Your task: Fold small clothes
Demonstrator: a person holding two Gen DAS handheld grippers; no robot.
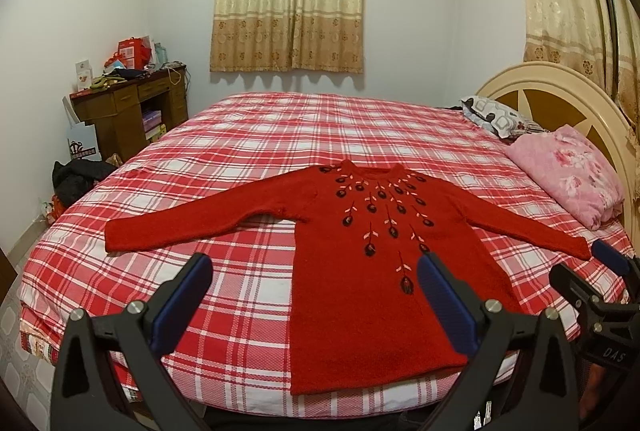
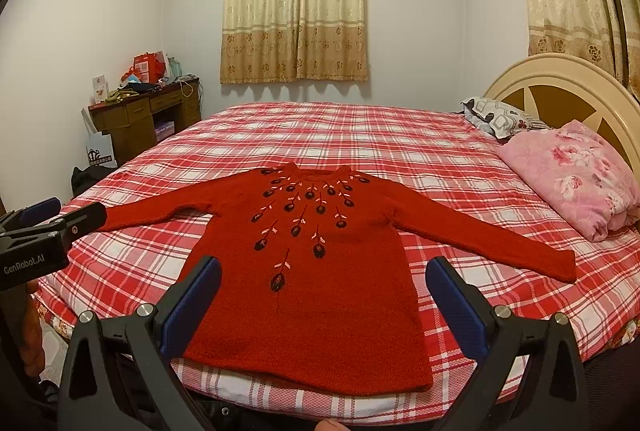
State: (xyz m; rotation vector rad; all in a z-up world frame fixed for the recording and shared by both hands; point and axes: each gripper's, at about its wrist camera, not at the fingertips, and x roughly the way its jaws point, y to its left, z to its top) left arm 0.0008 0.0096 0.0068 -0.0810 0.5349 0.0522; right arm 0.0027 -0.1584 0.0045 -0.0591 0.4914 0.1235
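**Ana:** Sweater (image 2: 304,271) first: where does it lie? I see the red knit spread flat, front up, on the plaid bed cover (image 2: 400,135), in the lower middle of both frames, hem at the bed's near edge.

**Ben:** Yes. Its long axis runs from the hem at the bottom of the frame up to the neckline (image 2: 316,173) toward the curtains (image 2: 296,3). Sleeves stretch out sideways, one cuff (image 2: 560,265) at the right of the frame, the other sleeve passing behind the left gripper (image 2: 52,213) at the left edge.

**Ana:** And the grippers?

**Ben:** Right gripper (image 2: 322,291) hovers over the hem with its jaws spread wide, holding nothing. In the left wrist view the left one (image 1: 314,289) is equally spread and empty, above the sweater's left edge.

**Ana:** What might go wrong?

**Ben:** I'd guess the thick knit. A pinch could catch only the top layer, so the back stays behind and the fold bunches. Fingers might also snag the plaid cover underneath and drag it. With the hem so near the edge, a careless pull could slide the garment off the bed.
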